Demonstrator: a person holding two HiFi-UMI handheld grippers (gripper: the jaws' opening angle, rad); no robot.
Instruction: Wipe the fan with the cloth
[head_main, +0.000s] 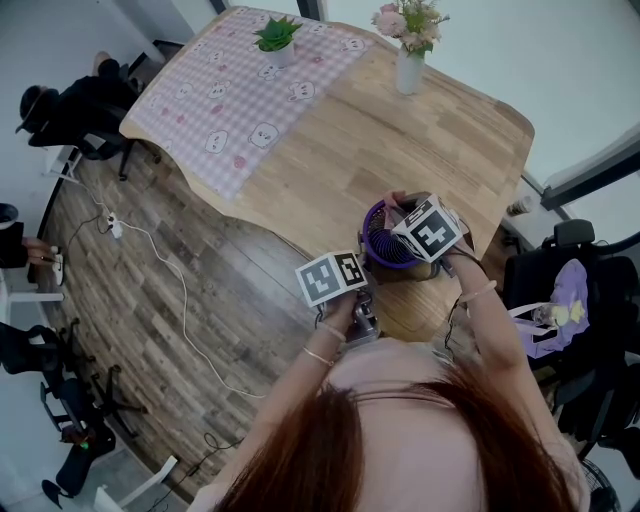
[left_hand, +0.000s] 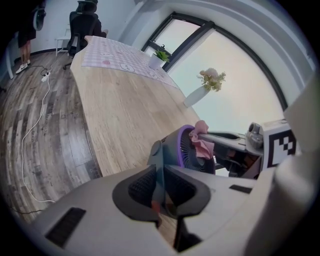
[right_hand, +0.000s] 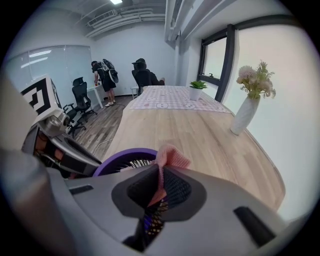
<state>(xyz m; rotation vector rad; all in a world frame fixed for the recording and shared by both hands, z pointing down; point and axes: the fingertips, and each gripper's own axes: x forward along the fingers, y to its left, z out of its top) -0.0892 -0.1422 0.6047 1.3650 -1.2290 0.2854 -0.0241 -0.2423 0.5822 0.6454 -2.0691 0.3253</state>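
Cloth (right_hand: 172, 156) in right tongs (right_hand: 160, 189) touches fan (right_hand: 117, 159) gripped by left tongs (left_hand: 160, 192).

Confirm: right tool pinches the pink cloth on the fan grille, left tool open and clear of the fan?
No: left gripper view shows the left tool shut on the fan, on its dark body. The right tool does pinch the pink cloth on the grille.

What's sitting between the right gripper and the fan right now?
The pink cloth: the right gripper is shut on it, and the left gripper view shows it draped over the purple rim of the fan.
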